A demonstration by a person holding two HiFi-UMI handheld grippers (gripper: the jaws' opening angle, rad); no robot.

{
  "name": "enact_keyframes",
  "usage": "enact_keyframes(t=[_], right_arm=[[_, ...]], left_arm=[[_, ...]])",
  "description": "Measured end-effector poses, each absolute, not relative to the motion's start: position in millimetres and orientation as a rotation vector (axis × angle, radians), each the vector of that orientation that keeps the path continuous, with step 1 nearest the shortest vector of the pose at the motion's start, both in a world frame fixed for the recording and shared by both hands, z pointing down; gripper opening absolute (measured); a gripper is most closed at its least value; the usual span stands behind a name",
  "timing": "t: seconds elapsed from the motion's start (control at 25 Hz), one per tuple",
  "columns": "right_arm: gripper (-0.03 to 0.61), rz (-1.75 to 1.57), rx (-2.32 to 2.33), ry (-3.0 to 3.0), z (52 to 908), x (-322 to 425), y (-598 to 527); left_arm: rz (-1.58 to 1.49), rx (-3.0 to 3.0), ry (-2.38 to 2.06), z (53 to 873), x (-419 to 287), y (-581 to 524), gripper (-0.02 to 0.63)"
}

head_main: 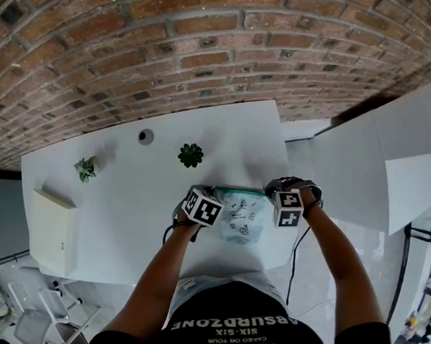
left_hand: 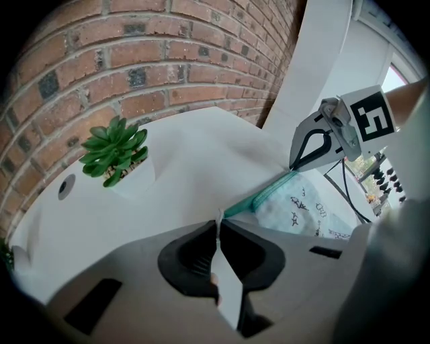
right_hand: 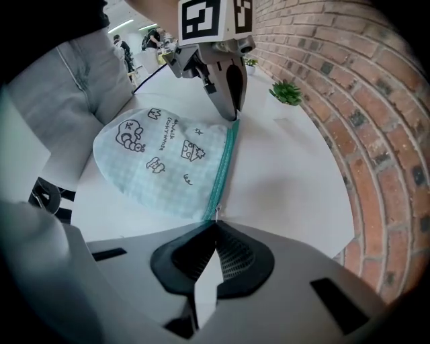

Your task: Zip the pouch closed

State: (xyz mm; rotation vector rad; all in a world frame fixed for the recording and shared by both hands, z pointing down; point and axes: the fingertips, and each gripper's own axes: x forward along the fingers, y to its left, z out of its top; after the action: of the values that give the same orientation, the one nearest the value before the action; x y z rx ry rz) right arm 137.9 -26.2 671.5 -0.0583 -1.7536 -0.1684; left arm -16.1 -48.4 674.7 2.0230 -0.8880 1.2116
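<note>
Left fingers (left_hand: 191, 252), right fingers (right_hand: 235, 259), pinching pouch's (right_hand: 161, 161) opposite ends

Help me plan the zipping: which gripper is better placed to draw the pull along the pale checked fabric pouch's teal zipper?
Right, probably: the right gripper is shut on the metal pull at the zipper's end; the left gripper pinches the pouch at its far corner.

Bare white worktop (head_main: 124, 205) spreads left of the pouch (head_main: 240, 215). A potted succulent (head_main: 191, 155) stands just behind it; a second plant (head_main: 86, 168) and a cream box (head_main: 51, 225) sit far left. A brick wall (head_main: 136, 50) closes the back.
</note>
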Motion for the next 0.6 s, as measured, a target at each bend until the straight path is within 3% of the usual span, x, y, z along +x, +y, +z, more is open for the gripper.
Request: enact_keyframes(t=[0.6], right_arm=[[0.000, -0.084, 0.069, -1.775, 673.0, 137.4, -27.1]], left_arm=[[1.204, 1.983, -0.894, 675.2, -15.7, -47.3, 0.025]])
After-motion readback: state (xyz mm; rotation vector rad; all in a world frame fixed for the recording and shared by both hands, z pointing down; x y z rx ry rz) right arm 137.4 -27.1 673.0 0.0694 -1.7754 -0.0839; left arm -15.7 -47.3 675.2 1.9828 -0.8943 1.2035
